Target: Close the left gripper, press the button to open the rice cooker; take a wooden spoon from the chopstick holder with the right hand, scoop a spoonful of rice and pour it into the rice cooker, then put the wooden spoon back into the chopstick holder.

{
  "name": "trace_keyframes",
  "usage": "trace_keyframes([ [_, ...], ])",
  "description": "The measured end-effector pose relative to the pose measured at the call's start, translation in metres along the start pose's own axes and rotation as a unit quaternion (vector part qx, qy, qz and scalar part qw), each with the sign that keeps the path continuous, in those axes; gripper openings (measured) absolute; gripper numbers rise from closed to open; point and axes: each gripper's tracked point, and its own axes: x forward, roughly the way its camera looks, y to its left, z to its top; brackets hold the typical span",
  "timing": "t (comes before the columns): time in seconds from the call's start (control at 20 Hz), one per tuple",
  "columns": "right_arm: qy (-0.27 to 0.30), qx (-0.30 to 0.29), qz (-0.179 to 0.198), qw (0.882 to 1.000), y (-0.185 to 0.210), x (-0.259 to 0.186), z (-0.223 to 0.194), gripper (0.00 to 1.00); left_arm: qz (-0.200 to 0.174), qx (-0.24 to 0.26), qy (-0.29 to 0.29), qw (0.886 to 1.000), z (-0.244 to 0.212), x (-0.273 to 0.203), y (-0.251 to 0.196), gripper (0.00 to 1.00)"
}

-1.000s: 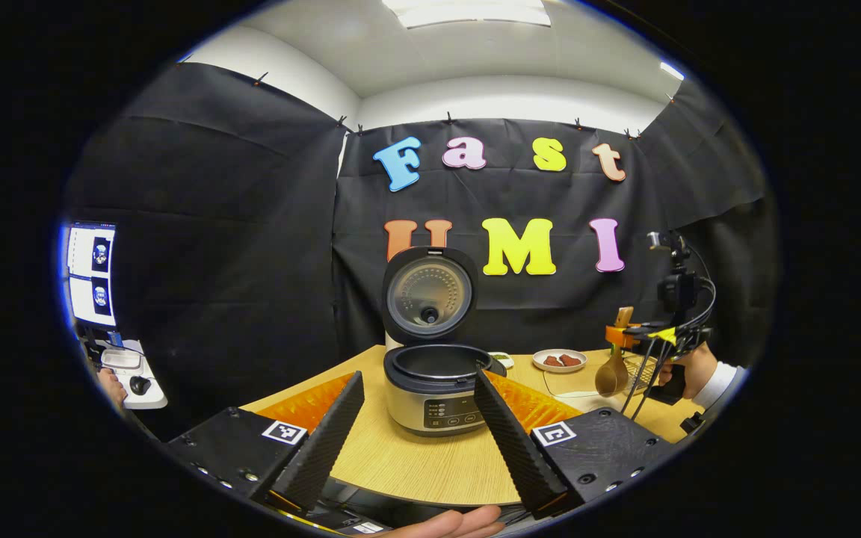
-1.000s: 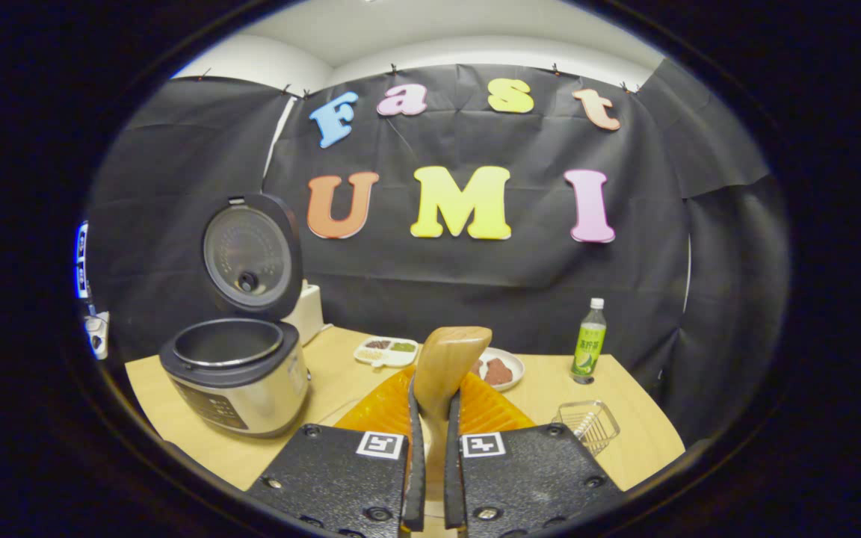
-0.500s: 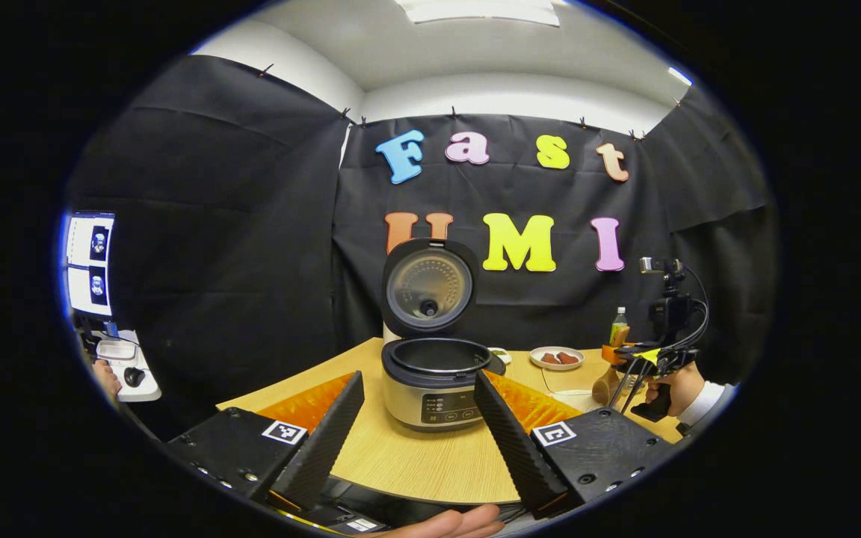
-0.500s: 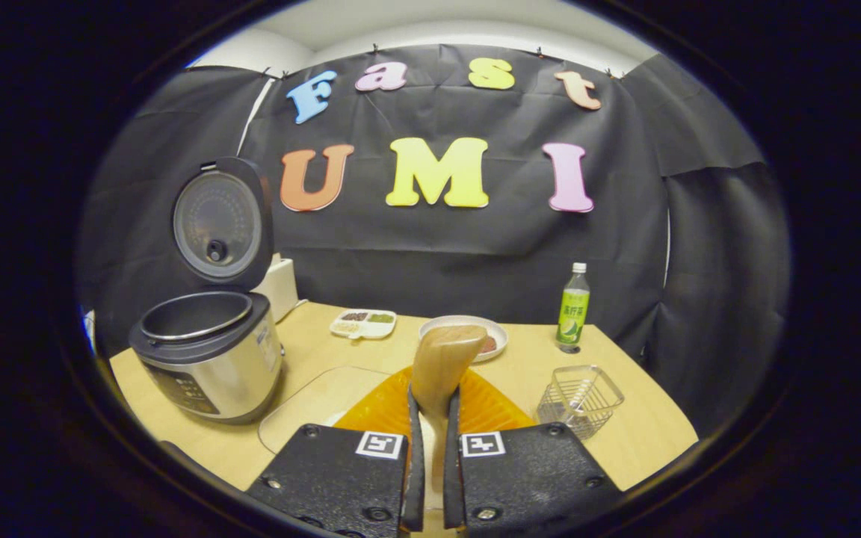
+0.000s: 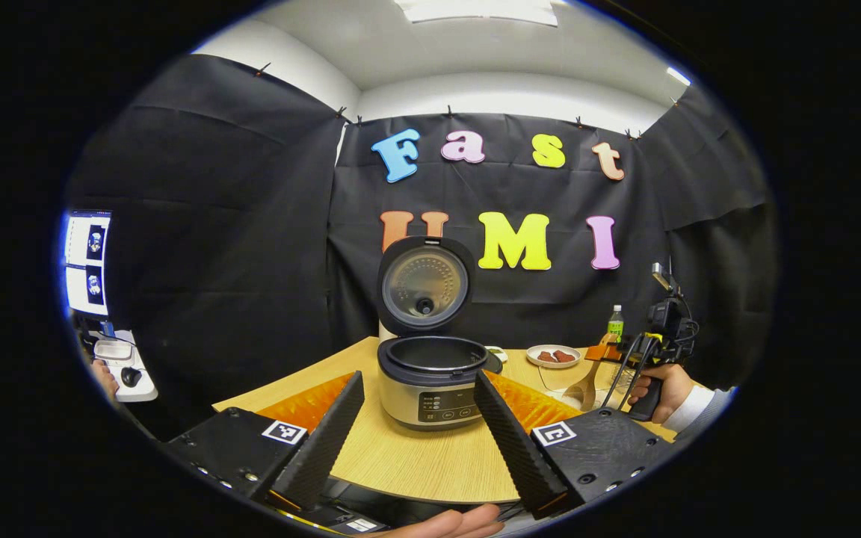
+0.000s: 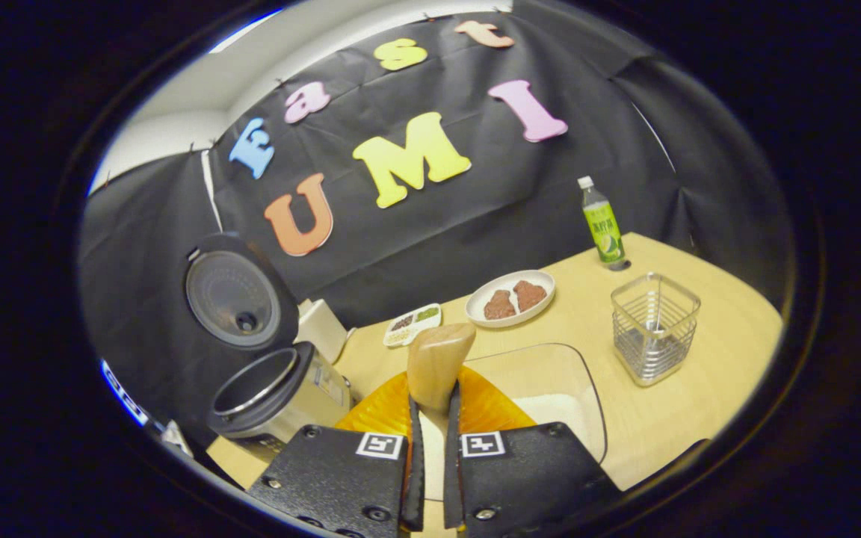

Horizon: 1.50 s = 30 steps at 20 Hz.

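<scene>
Wooden surface point(image 6: 699, 403) is all set up: rice cooker point(image 5: 430, 377) sits lid-up, ready for rice. Right hand-held gripper point(image 6: 430, 486) is clamped on the wooden spoon point(image 6: 438, 362), tipped over the clear rice tray point(image 6: 550, 388), probably to scoop. Left hand-held gripper point(image 5: 419, 433) hangs spread wide, empty.

A green bottle point(image 6: 601, 223) stands upright far beyond the fingers, up and to their right, at the table's point(image 6: 699, 418) back edge. Left of it, straight ahead of the fingertips, sits a white plate point(image 6: 510, 298) with two brown pieces, and a small divided dish point(image 6: 411, 325) lies just left of that plate
</scene>
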Motion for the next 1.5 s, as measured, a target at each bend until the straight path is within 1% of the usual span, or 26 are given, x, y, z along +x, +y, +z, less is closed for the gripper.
trace_keyframes([
  [0.1, 0.007, 0.067, 0.009, 0.998, -0.009, 0.003, 0.002, 0.15, 0.000, 0.001, 0.000, 1.000, 0.000, 0.000, 0.001, 0.95],
  [0.2, 0.018, 0.131, 0.015, 0.991, -0.017, 0.004, 0.003, 0.15, -0.001, 0.001, 0.003, 1.000, -0.003, 0.000, 0.001, 0.95],
  [0.3, 0.027, 0.178, 0.020, 0.983, -0.022, 0.006, 0.003, 0.15, 0.000, 0.001, 0.006, 1.000, -0.005, 0.001, 0.001, 0.94],
  [0.45, 0.035, 0.226, 0.031, 0.973, -0.026, 0.006, 0.003, 0.15, 0.000, 0.004, 0.009, 1.000, -0.007, 0.001, 0.000, 0.95],
  [0.6, 0.038, 0.281, 0.043, 0.958, -0.029, 0.003, 0.006, 0.15, -0.001, 0.007, 0.012, 1.000, -0.008, 0.003, -0.002, 0.95],
  [0.7, 0.032, 0.309, 0.050, 0.949, -0.034, 0.001, 0.012, 0.15, -0.002, 0.009, 0.011, 1.000, -0.007, 0.004, -0.003, 0.94],
  [0.85, 0.021, 0.343, 0.048, 0.938, -0.040, -0.006, 0.022, 0.14, -0.002, 0.012, 0.009, 1.000, -0.005, 0.002, -0.004, 0.95],
  [0.95, 0.011, 0.365, 0.059, 0.929, -0.040, -0.012, 0.030, 0.14, 0.003, 0.017, 0.009, 1.000, -0.003, 0.001, 0.000, 0.94],
  [1.15, -0.004, 0.427, 0.086, 0.900, -0.043, -0.023, 0.047, 0.14, 0.009, 0.017, 0.003, 1.000, 0.007, -0.004, 0.007, 0.95],
  [1.3, -0.010, 0.473, 0.095, 0.876, -0.043, -0.029, 0.059, 0.14, 0.001, 0.017, 0.002, 1.000, 0.013, -0.004, 0.002, 0.94],
  [1.4, -0.015, 0.514, 0.092, 0.853, -0.049, -0.031, 0.069, 0.14, -0.010, 0.016, 0.000, 1.000, 0.015, -0.006, 0.001, 0.94],
  [1.45, -0.021, 0.528, 0.100, 0.843, -0.046, -0.035, 0.075, 0.14, -0.013, 0.017, -0.001, 1.000, 0.017, -0.004, 0.001, 0.94],
  [1.5, -0.025, 0.536, 0.115, 0.836, -0.040, -0.036, 0.082, 0.14, -0.013, 0.019, -0.002, 1.000, 0.018, -0.003, 0.002, 0.94],
])
